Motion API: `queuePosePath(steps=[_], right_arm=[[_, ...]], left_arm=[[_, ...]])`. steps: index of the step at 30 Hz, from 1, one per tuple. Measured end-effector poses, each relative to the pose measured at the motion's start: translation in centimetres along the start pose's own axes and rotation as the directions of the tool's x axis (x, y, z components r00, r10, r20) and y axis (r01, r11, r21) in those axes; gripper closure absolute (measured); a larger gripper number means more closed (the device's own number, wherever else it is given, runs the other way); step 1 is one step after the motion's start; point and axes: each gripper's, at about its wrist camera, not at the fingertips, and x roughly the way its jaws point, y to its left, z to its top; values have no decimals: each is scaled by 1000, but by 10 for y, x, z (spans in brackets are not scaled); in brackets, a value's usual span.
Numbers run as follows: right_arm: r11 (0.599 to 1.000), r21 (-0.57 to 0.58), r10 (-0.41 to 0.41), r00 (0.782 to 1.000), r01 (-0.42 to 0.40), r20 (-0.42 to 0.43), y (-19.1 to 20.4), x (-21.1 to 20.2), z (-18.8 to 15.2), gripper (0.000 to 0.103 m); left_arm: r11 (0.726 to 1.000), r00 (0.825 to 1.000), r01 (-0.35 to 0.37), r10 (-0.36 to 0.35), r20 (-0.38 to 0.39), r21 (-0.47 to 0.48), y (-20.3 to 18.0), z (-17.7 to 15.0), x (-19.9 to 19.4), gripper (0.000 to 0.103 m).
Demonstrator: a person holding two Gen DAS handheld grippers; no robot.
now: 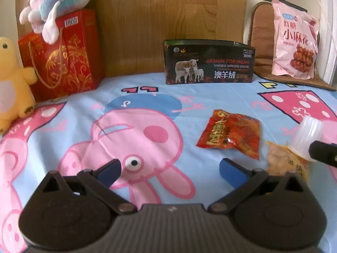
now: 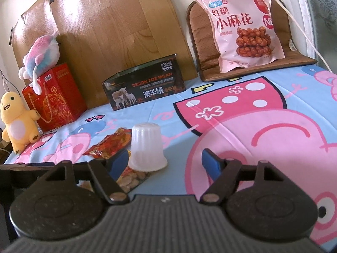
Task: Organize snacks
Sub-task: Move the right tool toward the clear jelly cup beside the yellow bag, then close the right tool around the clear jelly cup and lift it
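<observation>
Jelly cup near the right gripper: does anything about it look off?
Yes. The jelly cup stands upside down, wide rim on the sheet, its edge overlapping a yellow snack packet. The red snack packet beside it lies flat, nothing spilled.

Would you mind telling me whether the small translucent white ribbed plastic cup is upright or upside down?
Upside down: the translucent white ribbed plastic cup rests on its wide flanged rim, narrow closed end up.
</observation>
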Motion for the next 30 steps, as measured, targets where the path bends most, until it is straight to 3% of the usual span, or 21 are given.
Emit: queuePosePath(steps=[20,24,30], right_arm=[[1000,-8,7,1000,-7,-12,1,1,0,24],[999,-42,31,998,-33,-45,5,7,2,17],[995,-99,10,998,-17,-69,14,14,3,16]], left_arm=[[999,1000,-22,21,17,41,-4,0,-2,0],[999,1000,-18,18,16,39,-3,0,-1,0],[999,1000,-16,16,15,37,-2,0,-1,0]])
